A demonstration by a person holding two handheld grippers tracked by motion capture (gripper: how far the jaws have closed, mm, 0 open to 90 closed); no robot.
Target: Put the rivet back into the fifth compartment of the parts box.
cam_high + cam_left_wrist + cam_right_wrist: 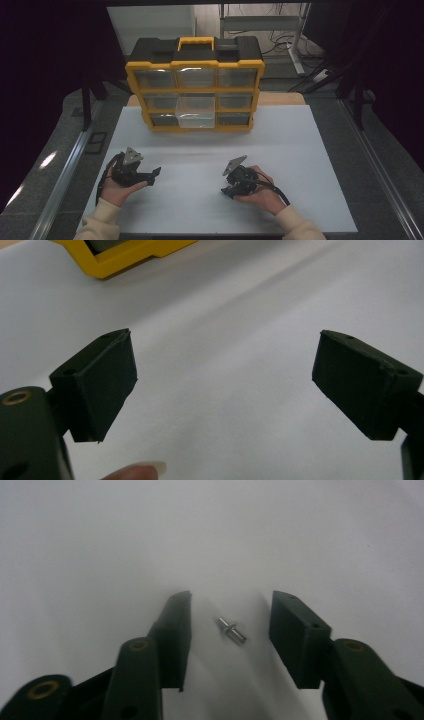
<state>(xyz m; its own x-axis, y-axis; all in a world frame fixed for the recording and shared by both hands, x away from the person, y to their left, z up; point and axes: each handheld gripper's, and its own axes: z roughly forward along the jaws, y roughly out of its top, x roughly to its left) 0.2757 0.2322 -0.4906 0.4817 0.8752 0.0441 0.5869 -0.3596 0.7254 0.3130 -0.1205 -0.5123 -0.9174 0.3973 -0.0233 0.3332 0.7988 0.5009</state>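
From the high view, two grippers sit on the white table (300, 150): the left gripper (152, 173) and the right gripper (229, 190), with one yellow organizer (195, 90) behind, one clear drawer (195, 111) pulled out (of nine). In the left gripper view, the jaws gape wide, empty. In the right gripper view, one small metal pin (231, 630) lies on the table between half-closed jaws, untouched.

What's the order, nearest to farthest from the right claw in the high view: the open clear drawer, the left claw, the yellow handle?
1. Left claw, across the white table on the left.
2. Open clear drawer, pulled out of the organizer's middle column.
3. Yellow handle, on the organizer's top, at the far edge.
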